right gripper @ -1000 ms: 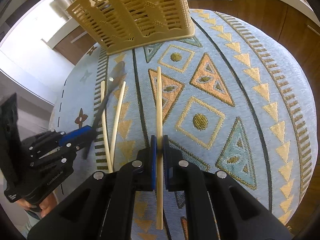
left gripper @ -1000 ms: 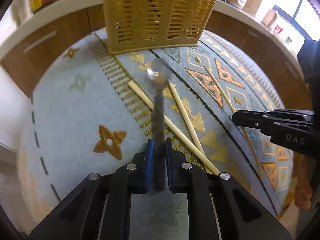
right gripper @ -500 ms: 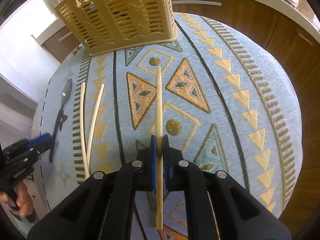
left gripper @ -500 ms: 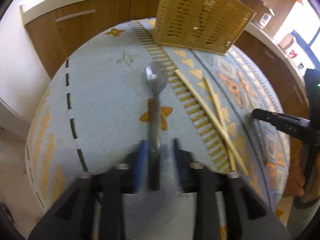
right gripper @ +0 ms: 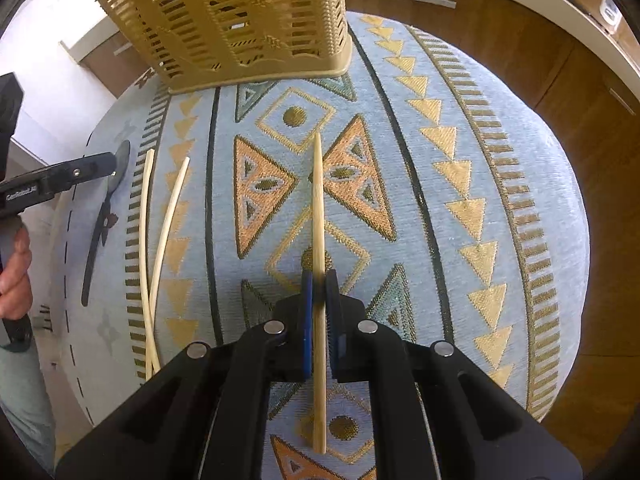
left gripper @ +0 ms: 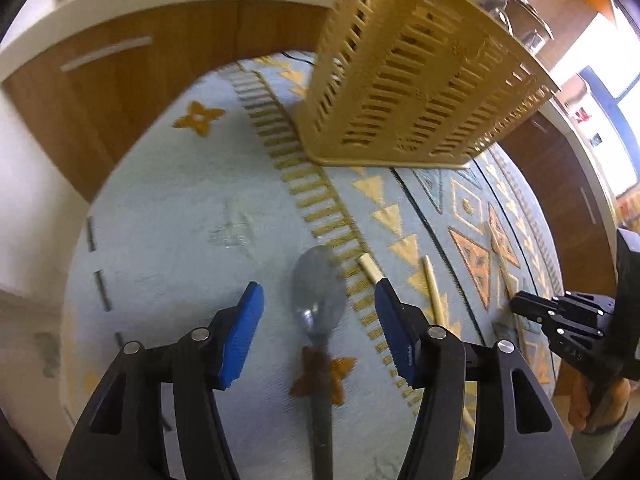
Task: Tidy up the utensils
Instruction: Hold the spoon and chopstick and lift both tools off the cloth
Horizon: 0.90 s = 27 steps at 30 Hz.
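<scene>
- At the far left, the left gripper (left gripper: 318, 330) has let go of the spoon (left gripper: 318, 300): a second ago its fingers (left gripper: 240, 336) pinched the handle, now they stand apart and are opening wider, with the spoon lying loose on the cloth between them.
- That suggests the spoon has only been moved aside, clear of the chopsticks; it is not yet in the basket (left gripper: 416, 80).
- The spoon lies close to the left edge of the cloth-covered tabletop (right gripper: 500, 120), so there is little room to nudge it further that way.
- Just right of it, two pale chopsticks (right gripper: 160, 240) lie on the cloth, crossing at their near ends.
- In the middle, the right gripper (right gripper: 319, 304) is clamped on a third chopstick (right gripper: 318, 208), as it was a second ago, its tip pointing toward the basket.
- The basket stands at the back; the patterned cloth ahead of the held chopstick is bare, an open path.
- To the right, the tabletop curves away to wooden cabinets (right gripper: 560, 80).
</scene>
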Each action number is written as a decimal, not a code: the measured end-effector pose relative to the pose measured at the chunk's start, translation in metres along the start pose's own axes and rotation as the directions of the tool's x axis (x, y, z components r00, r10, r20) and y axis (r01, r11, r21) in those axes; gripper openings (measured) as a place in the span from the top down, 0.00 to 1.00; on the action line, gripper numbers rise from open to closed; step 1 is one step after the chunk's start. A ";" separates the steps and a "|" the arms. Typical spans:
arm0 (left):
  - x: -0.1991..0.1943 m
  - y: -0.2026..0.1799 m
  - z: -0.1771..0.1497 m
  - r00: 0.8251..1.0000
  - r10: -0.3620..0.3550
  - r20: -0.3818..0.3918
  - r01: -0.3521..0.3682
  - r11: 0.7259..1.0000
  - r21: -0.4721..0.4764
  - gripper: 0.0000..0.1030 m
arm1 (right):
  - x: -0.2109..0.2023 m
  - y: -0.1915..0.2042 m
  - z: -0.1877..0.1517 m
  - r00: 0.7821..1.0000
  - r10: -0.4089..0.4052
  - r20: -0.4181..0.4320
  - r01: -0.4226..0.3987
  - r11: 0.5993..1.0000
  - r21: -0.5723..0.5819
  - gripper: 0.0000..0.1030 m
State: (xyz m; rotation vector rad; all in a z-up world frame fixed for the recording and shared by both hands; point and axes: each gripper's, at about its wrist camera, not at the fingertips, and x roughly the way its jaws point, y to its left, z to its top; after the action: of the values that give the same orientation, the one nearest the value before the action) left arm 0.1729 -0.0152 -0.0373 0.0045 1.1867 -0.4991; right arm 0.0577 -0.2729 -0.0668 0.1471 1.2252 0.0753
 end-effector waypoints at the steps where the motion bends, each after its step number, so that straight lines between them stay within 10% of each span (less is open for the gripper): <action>1: 0.003 -0.001 0.001 1.000 0.028 -0.009 -0.028 1.000 0.002 0.47 | 0.000 0.000 0.002 1.000 0.005 -0.011 -0.005 1.000 0.000 0.94; 8: 0.013 -0.012 0.002 0.994 0.103 -0.028 -0.101 0.993 0.067 0.54 | -0.002 0.002 0.012 1.000 0.014 -0.026 -0.014 1.000 0.002 0.71; 23: 0.017 -0.012 0.008 0.988 0.136 -0.070 -0.129 0.987 0.100 0.65 | 0.017 0.029 0.068 0.993 -0.053 -0.104 0.047 0.997 -0.059 0.72; 27: 0.021 -0.015 0.010 0.985 0.156 -0.075 -0.147 0.983 0.114 0.64 | 0.022 0.037 0.072 0.991 -0.084 -0.108 0.075 0.994 -0.085 0.89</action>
State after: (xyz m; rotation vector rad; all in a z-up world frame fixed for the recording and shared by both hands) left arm 0.1814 -0.0391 -0.0478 0.2090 1.2292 -0.4311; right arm 0.1341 -0.2382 -0.0574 0.0233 1.3358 0.0637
